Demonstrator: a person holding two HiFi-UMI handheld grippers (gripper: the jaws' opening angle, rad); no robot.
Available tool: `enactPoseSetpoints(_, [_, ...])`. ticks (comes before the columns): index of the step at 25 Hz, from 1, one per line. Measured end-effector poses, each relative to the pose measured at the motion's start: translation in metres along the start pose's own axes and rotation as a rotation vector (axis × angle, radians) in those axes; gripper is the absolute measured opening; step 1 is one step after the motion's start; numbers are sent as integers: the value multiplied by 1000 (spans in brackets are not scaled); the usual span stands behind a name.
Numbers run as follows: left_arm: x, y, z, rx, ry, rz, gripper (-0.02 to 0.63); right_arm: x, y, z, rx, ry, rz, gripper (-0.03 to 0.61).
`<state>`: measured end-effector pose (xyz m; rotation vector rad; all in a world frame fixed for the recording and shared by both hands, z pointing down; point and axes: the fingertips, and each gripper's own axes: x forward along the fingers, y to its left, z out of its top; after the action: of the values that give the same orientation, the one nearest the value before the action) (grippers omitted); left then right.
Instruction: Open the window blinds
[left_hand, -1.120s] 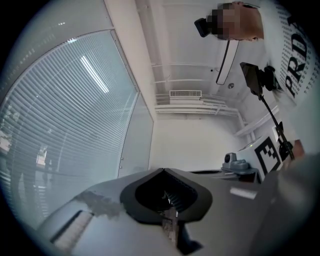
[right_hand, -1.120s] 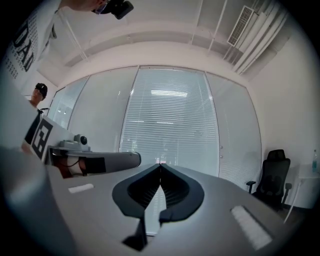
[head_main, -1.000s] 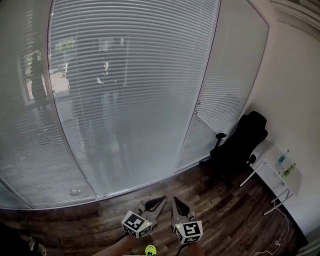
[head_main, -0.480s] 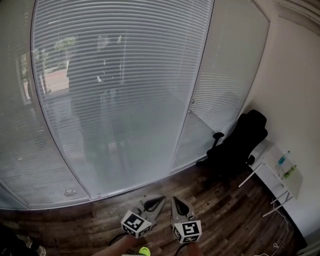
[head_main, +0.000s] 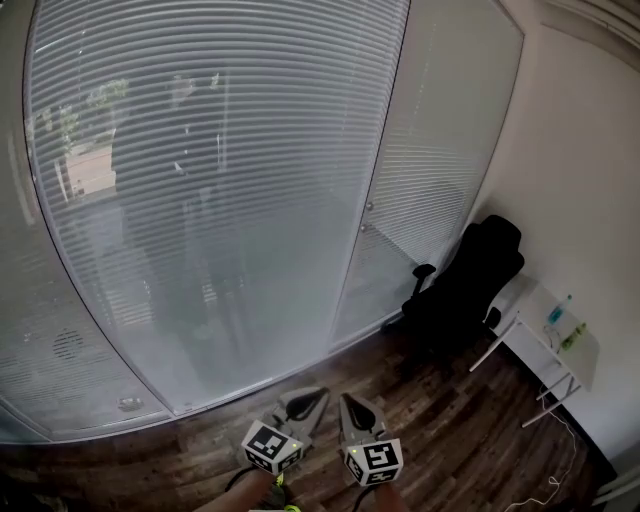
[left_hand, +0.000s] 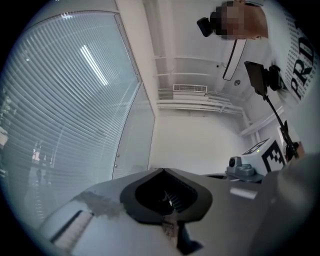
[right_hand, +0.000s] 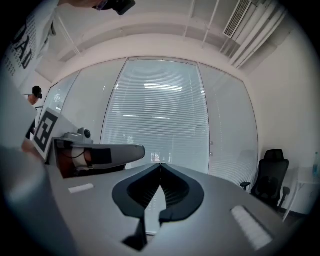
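Note:
The window blinds (head_main: 220, 180) hang lowered with their slats closed behind tall glass panels that fill the wall ahead; they also show in the right gripper view as the blinds (right_hand: 160, 110) and in the left gripper view as the blinds (left_hand: 65, 100). My left gripper (head_main: 305, 405) and right gripper (head_main: 350, 408) sit side by side at the bottom of the head view, well short of the glass. Both are shut with nothing between the jaws, the left gripper (left_hand: 162, 170) and right gripper (right_hand: 160, 164) tips meeting. No cord or wand is visible.
A black office chair (head_main: 465, 290) stands by the right end of the glass. A white table (head_main: 555, 350) with bottles (head_main: 560, 320) is against the right wall. Dark wooden floor (head_main: 450, 440) lies below. A small knob (head_main: 368, 207) sits on the panel frame.
The glass panels and the chair have slid left in the head view as I moved toward the window. Both grippers stay shut, side by side.

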<state>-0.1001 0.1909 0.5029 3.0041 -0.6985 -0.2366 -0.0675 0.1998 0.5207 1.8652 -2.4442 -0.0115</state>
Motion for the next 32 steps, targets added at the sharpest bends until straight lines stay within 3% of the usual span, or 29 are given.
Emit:
enactPoseSetpoints(9, [47,65,22,-21,-40,-38,-8,77,-30,26,-26,-11,-27,9])
enactPoseSetpoints(16, [75,112,33,-21,-36,-84,-8,126,-50,32,19,13,-68,9])
enactPoseSetpoints(24, [98,142,17,-62,-16,-120,-8,161,-65,22,8,41,-99,9])
enactPoseSetpoints(32, [129,166,8,-66,-14,-100,-8,195,-93,22,-28,35,-88,9])
